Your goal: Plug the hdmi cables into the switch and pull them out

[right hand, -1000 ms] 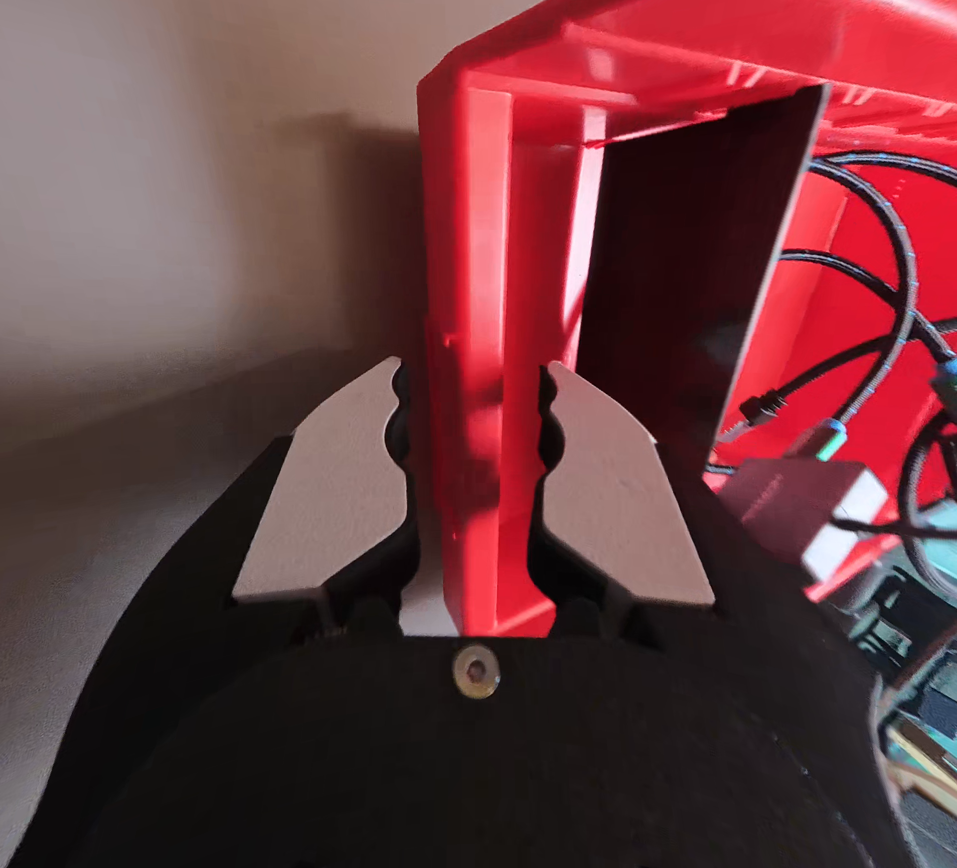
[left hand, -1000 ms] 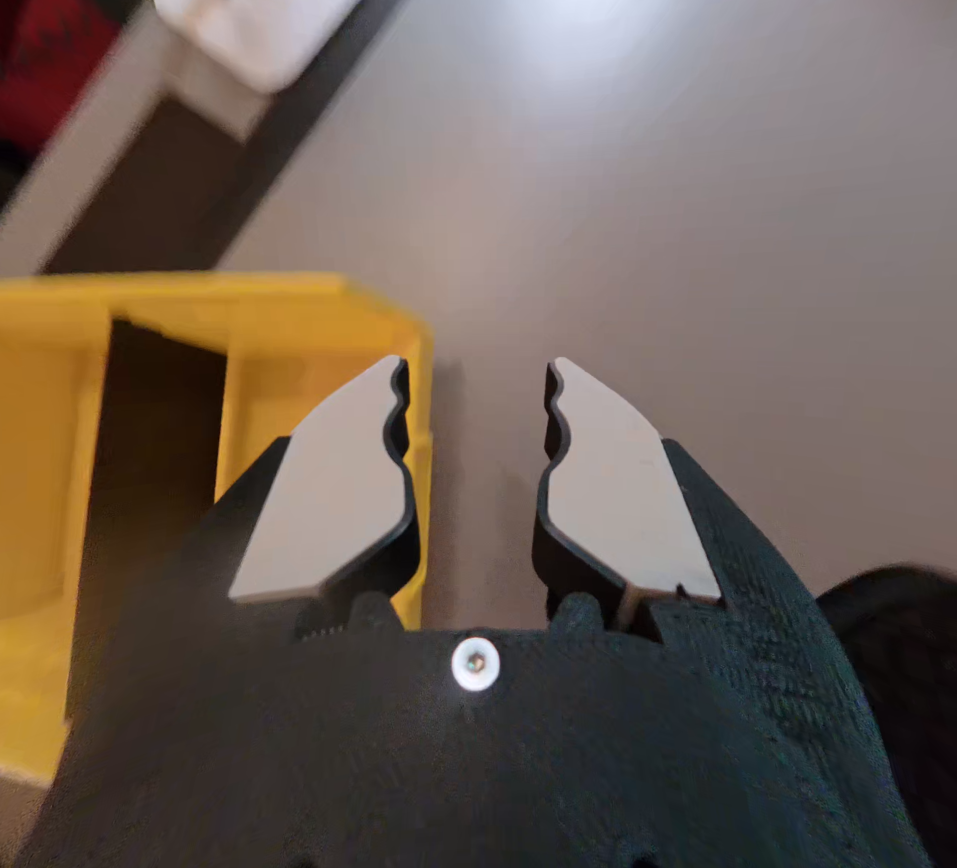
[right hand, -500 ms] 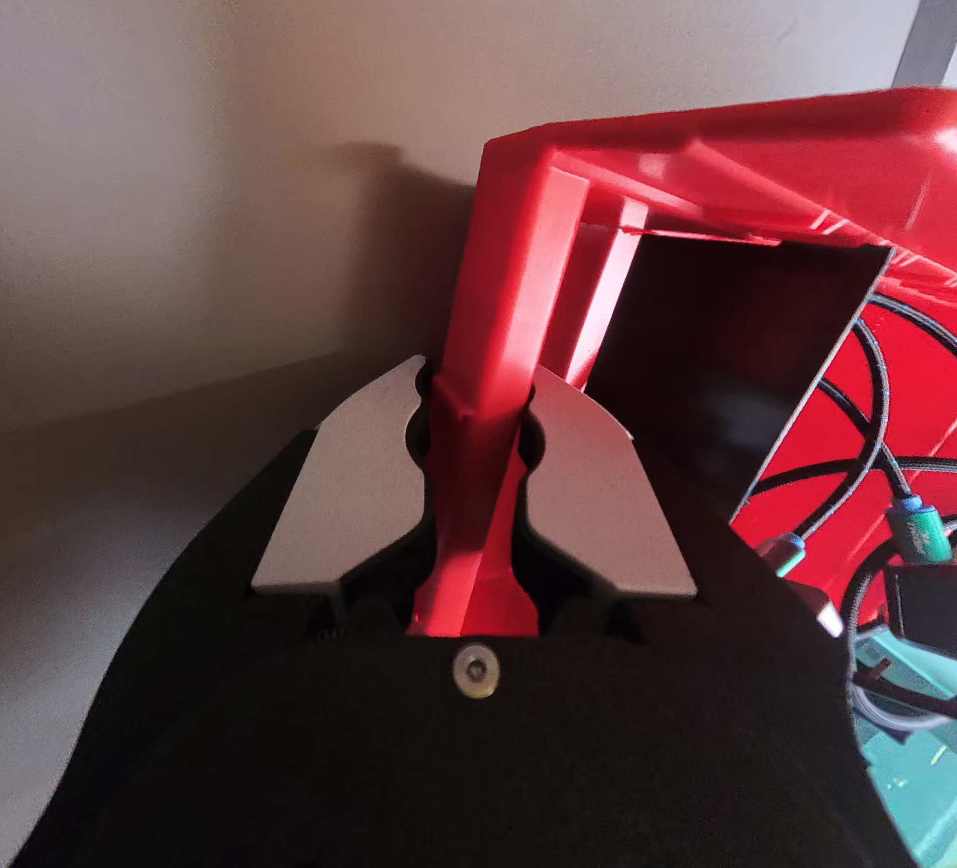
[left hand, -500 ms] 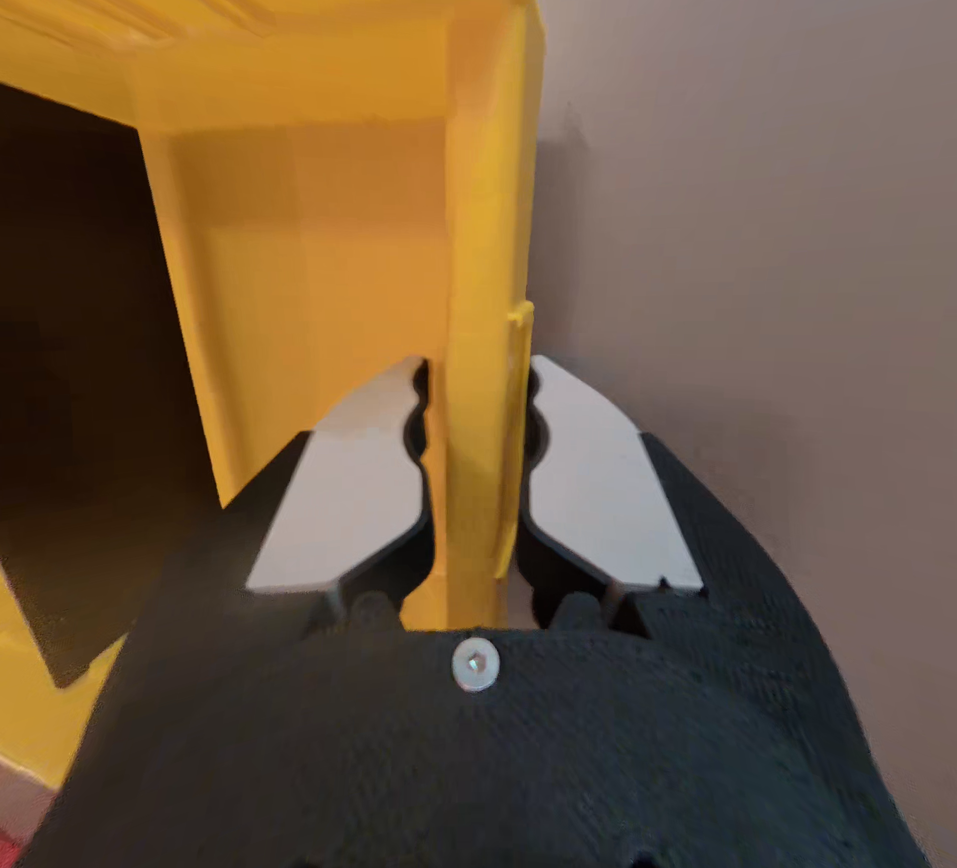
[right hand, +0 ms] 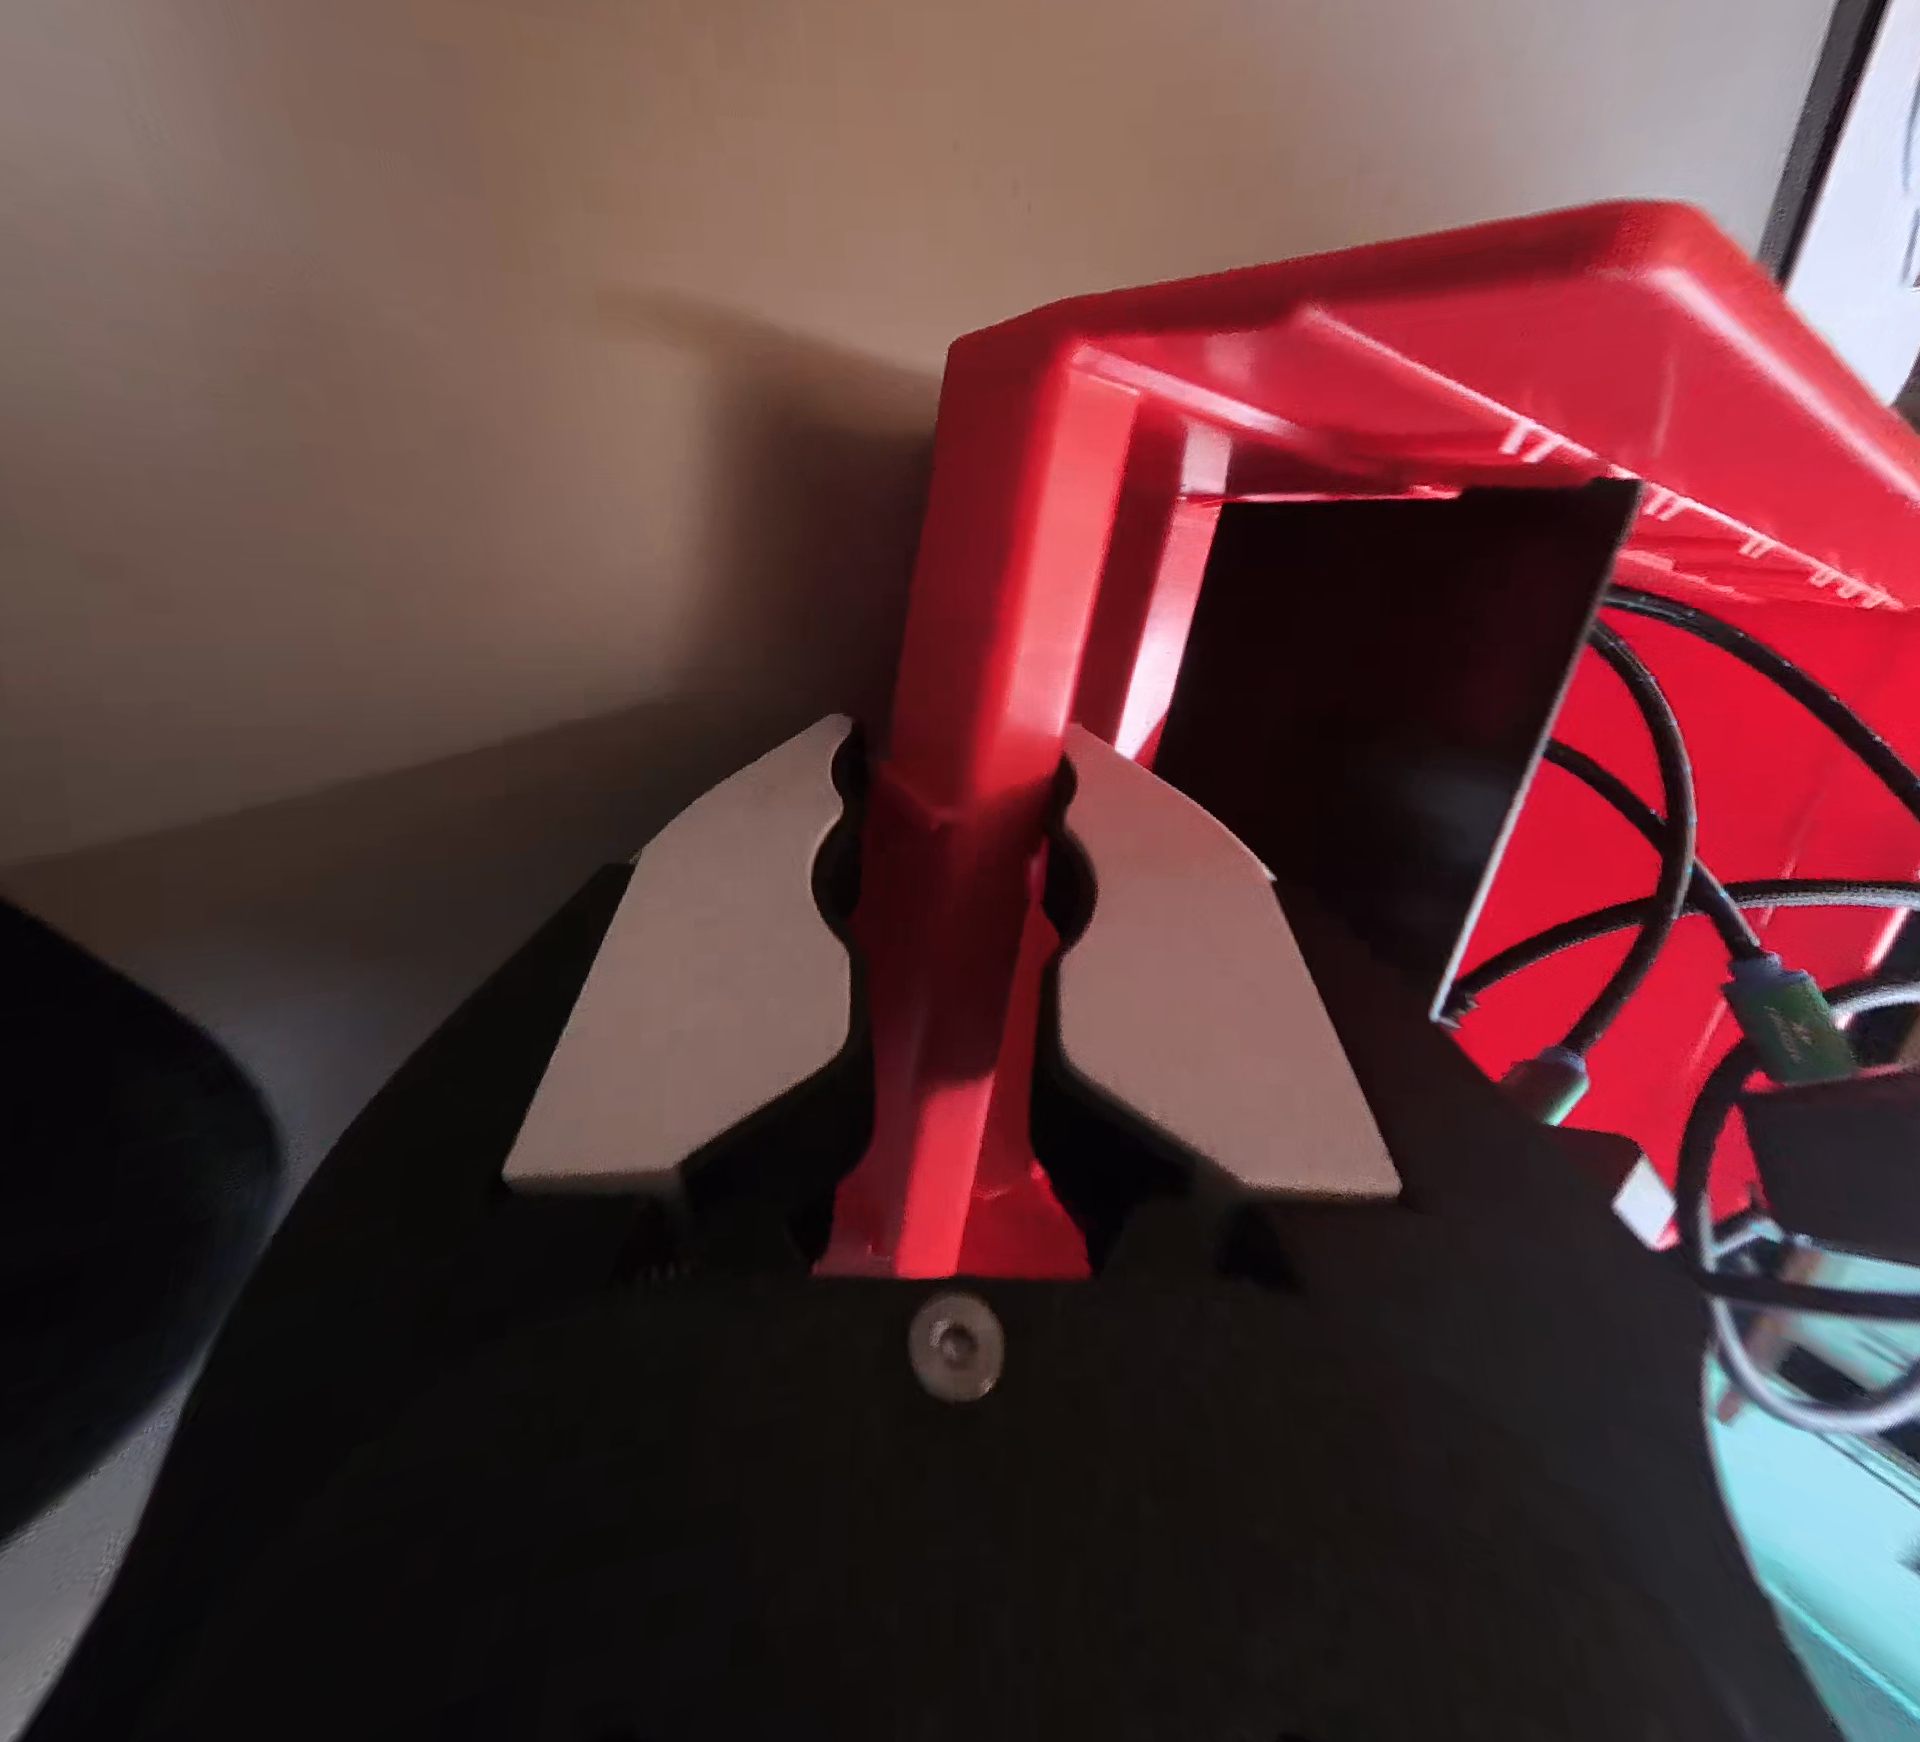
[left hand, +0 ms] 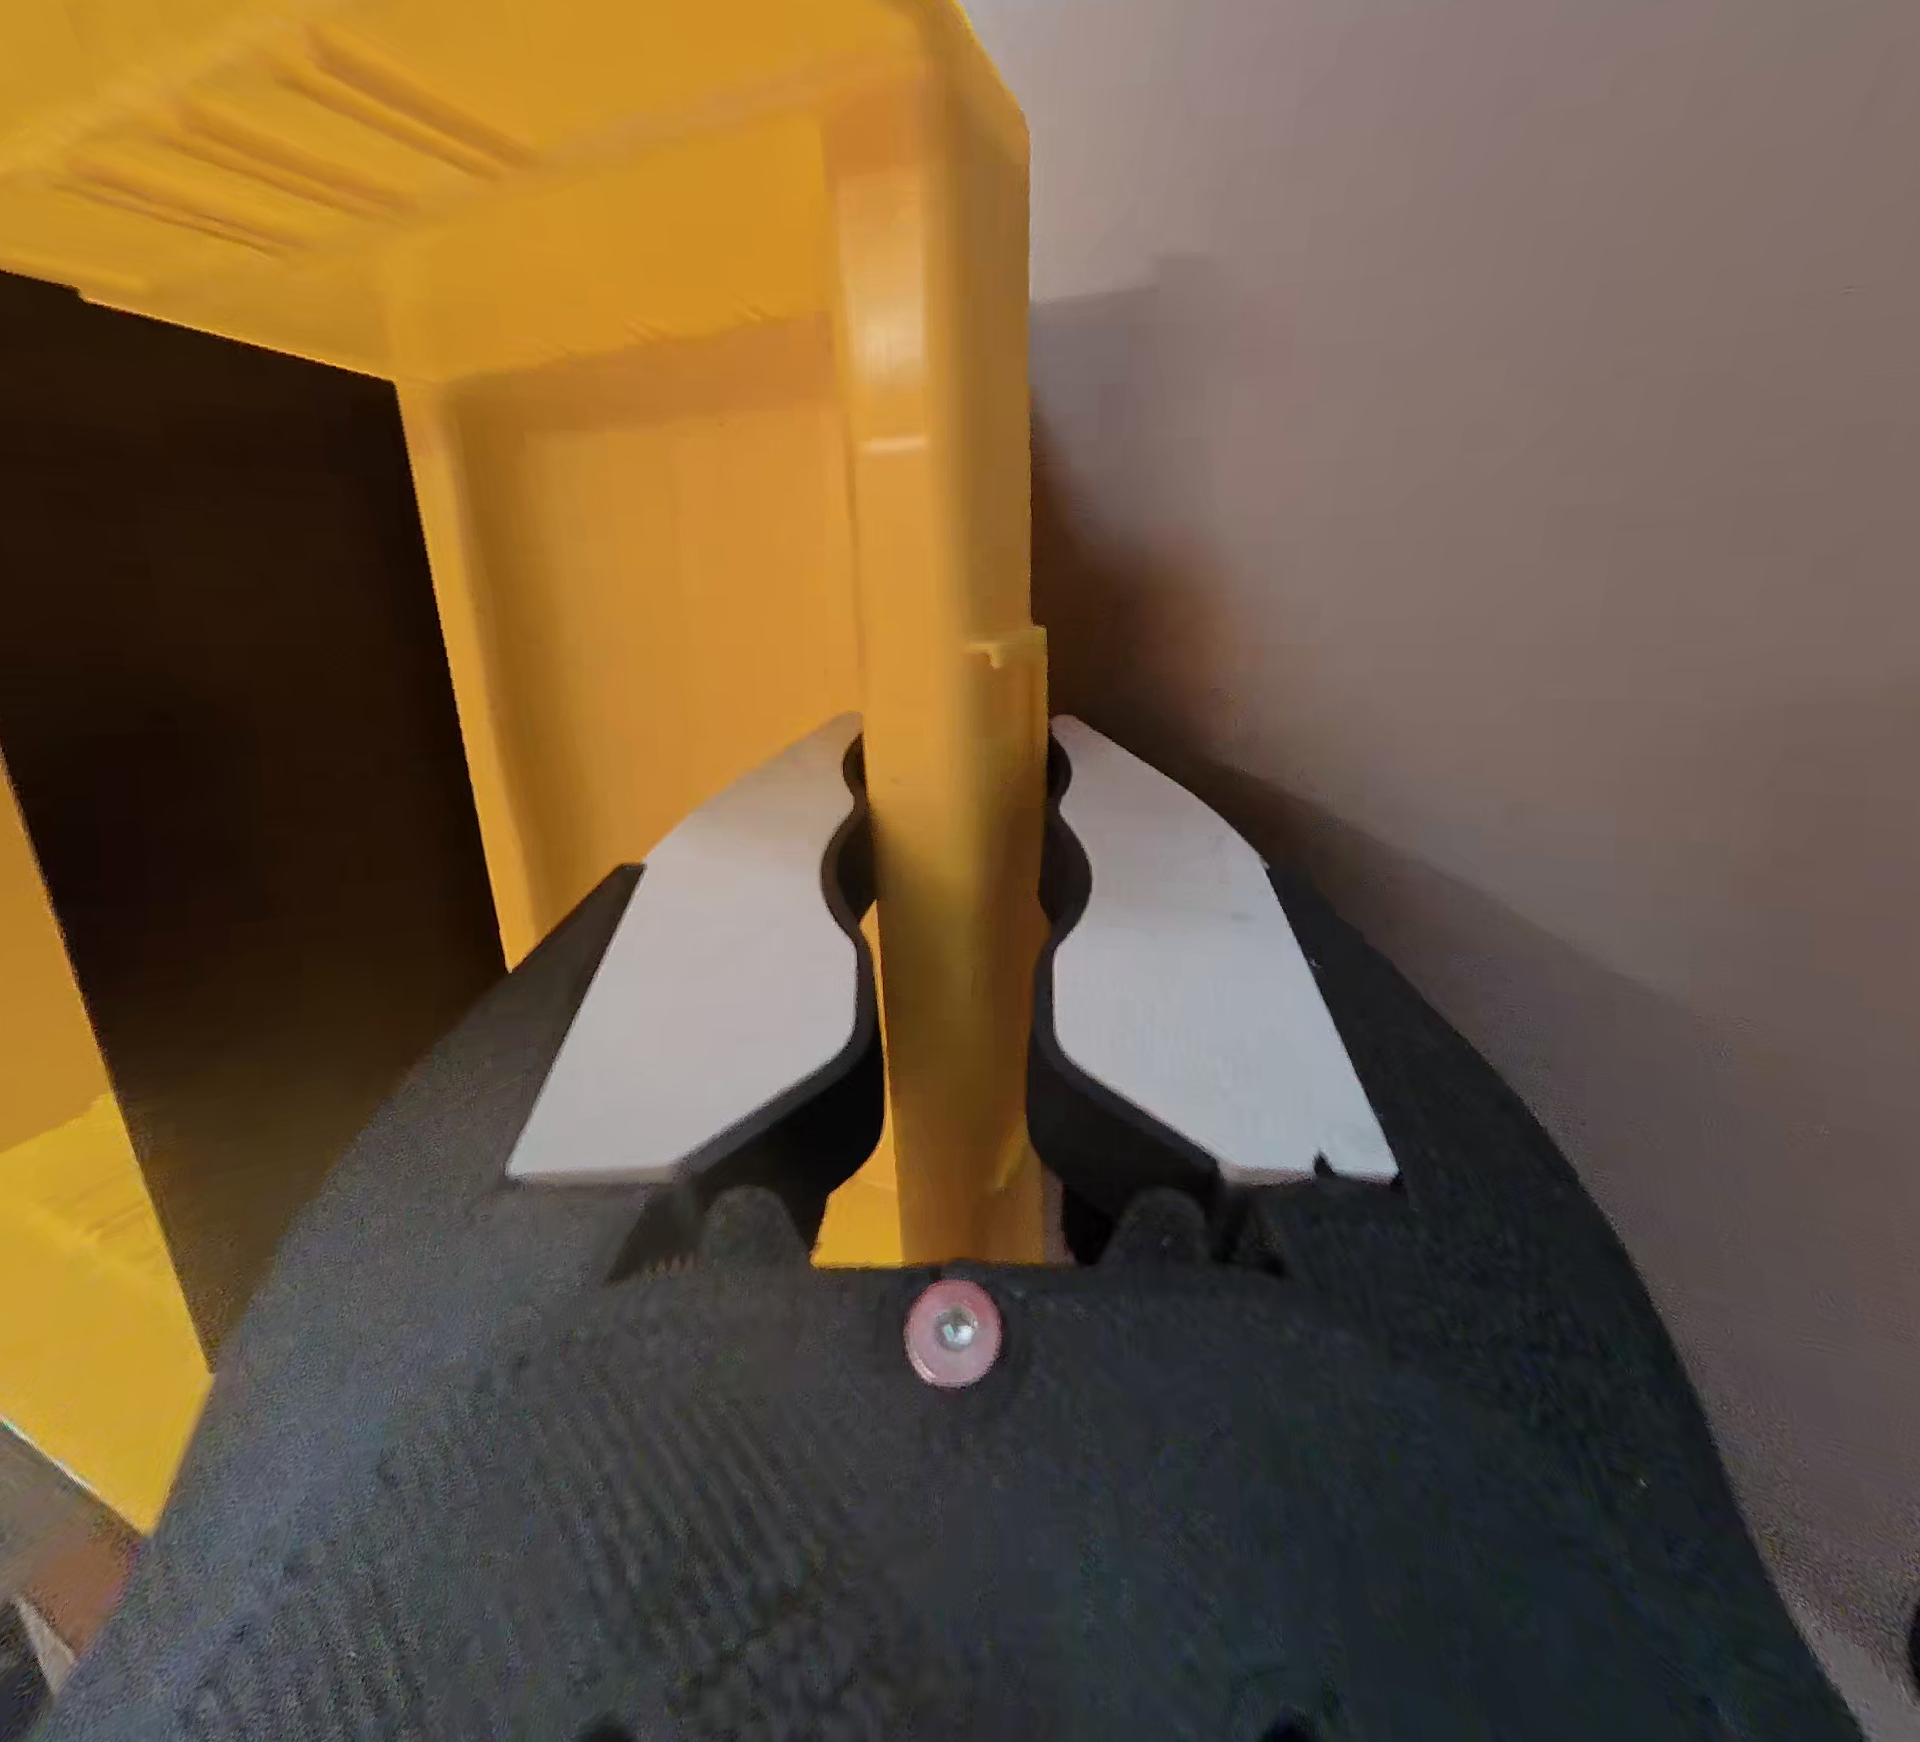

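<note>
Right now my left claw [left hand: 956, 757] clamps the yellow bin [left hand: 935, 466] wall and my right claw [right hand: 951, 762] the red bin [right hand: 1039, 549] wall; I judge this setup, cables [right hand: 1662, 809] next.

Workshop bench, yellow bin [left hand: 665, 258], red bin [right hand: 1455, 362], cables [right hand: 1652, 757]

My left gripper [left hand: 954, 819]: black ribbed body, pale grey pads
My right gripper [right hand: 951, 809]: black body, grey pads
Bin I grip on the left [left hand: 644, 321]: yellow
Bin I grip on the right [right hand: 1403, 362]: red
Cables [right hand: 1652, 757]: black braid, green plugs
Divider panel [right hand: 1382, 705]: glossy black
</note>
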A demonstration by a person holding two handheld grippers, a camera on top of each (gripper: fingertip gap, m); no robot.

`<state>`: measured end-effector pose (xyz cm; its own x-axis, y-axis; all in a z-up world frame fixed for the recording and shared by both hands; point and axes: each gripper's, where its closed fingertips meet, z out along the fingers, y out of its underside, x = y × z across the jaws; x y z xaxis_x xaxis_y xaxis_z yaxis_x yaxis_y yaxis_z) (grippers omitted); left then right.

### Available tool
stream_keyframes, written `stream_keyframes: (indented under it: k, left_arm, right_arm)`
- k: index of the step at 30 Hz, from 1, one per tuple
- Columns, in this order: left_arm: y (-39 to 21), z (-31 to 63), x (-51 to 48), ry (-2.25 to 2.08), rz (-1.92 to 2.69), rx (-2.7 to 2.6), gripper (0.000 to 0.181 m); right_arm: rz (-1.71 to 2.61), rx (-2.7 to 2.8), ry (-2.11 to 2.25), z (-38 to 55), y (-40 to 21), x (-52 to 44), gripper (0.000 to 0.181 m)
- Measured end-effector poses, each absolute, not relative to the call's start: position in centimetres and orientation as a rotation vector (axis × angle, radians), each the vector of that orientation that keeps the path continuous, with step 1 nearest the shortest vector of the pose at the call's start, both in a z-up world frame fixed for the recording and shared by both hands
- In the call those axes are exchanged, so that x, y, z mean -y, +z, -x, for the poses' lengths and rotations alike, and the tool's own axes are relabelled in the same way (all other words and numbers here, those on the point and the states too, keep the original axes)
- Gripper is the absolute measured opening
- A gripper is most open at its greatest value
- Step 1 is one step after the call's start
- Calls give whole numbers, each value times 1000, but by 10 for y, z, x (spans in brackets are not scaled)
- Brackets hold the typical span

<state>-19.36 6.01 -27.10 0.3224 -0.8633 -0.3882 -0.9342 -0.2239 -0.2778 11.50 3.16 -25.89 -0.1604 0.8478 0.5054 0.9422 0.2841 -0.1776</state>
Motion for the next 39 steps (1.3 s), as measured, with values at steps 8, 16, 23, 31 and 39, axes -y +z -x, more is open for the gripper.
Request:
stream_keyframes:
  k: [8, 16, 23, 31, 39]
  left_arm:
    - [-264, 114, -87, 177, 1906, -1721, 40]
    - [-194, 49, -31, -494, 1879, -1181, 40]
    - [-194, -33, -18, -764, 1893, -812, 55]
    - [-230, -88, -56, -726, 1988, -556, 61]
    - [-222, -77, -75, -657, 1939, -413, 34]
  right_arm:
    - [1657, 1537, 130, -113, -188, 2, 36]
    - [1811, 811, 94, -232, -168, -10, 35]
    - [1944, 394, 220, -262, -201, -46, 50]
    - [1993, 280, 338, -248, -211, -77, 28]
    - [1962, 304, 142, -250, -210, -79, 9]
